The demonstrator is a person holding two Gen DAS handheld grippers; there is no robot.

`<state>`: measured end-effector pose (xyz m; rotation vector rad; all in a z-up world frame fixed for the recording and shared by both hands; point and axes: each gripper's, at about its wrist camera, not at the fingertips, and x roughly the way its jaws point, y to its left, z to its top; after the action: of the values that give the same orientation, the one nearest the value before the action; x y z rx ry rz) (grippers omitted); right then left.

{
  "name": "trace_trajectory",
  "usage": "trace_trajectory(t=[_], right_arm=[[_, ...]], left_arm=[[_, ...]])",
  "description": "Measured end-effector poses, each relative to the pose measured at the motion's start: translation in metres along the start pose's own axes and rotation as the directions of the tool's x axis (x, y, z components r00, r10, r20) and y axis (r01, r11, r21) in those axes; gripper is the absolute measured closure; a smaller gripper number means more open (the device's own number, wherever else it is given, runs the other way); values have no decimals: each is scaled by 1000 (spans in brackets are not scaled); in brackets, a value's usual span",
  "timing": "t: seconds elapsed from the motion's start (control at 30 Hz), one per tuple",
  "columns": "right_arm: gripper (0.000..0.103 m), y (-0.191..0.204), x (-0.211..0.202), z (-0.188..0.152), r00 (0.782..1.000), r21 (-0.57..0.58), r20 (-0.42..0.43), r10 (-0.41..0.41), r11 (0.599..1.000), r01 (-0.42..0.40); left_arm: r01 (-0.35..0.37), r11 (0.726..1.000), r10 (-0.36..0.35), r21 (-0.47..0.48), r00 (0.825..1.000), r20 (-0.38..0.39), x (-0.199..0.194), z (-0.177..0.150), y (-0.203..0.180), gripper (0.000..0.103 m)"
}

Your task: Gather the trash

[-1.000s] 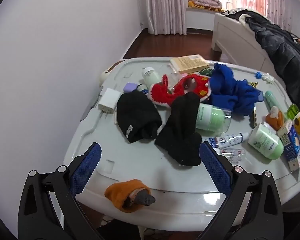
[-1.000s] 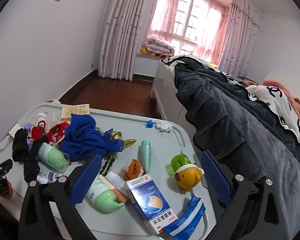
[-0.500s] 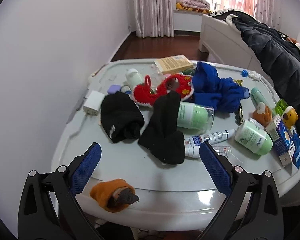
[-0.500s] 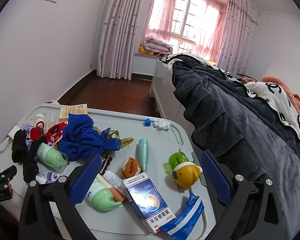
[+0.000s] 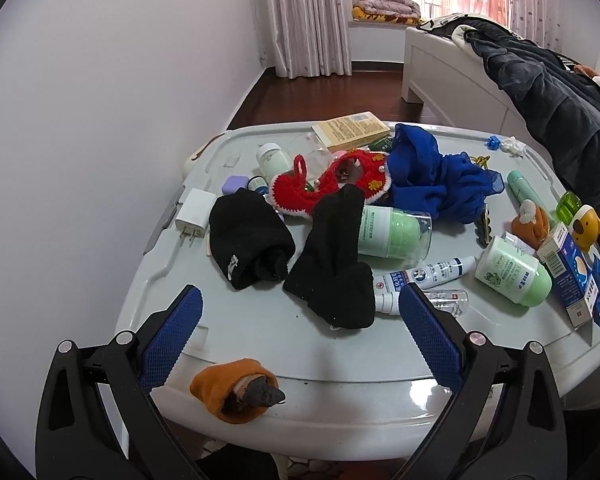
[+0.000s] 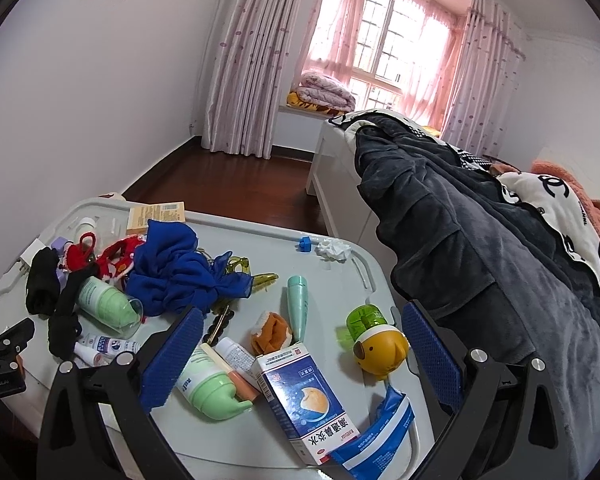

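Observation:
A cluttered grey table (image 5: 260,344) holds a crumpled white tissue (image 6: 333,249) at its far edge, a blue torn wrapper (image 6: 376,436) at the near right corner, a blue-and-white carton (image 6: 306,402), a white ointment tube (image 5: 424,274) and an orange wrap (image 5: 232,390) at the near edge. My left gripper (image 5: 300,334) is open and empty above the near edge, behind the black socks (image 5: 332,256). My right gripper (image 6: 300,354) is open and empty above the carton. The left gripper (image 6: 4,356) also shows at the left edge of the right wrist view.
Green lotion bottles (image 5: 512,276), a blue scarf (image 5: 432,176), a red knitted piece (image 5: 332,184), a white charger (image 5: 196,214), a yellow dog toy (image 6: 380,350) and a teal tube (image 6: 298,306) crowd the table. A bed with a dark blanket (image 6: 480,248) stands right. A white wall (image 5: 100,120) is left.
The left gripper has drawn back and to the left, so the table sits a little farther and more to the right. The right gripper has shifted slightly. Both stay open.

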<state>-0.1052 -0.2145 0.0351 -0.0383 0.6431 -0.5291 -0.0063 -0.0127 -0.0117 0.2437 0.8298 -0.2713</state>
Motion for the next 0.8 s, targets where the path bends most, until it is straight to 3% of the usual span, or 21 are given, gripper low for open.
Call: trace_trajectory(t=[0.8], right_arm=[[5,3,0,-1,1000,-3,-3,6,1000,-6]], left_arm=[[0,1000,0,-2,1000,2,0,2,2,7]])
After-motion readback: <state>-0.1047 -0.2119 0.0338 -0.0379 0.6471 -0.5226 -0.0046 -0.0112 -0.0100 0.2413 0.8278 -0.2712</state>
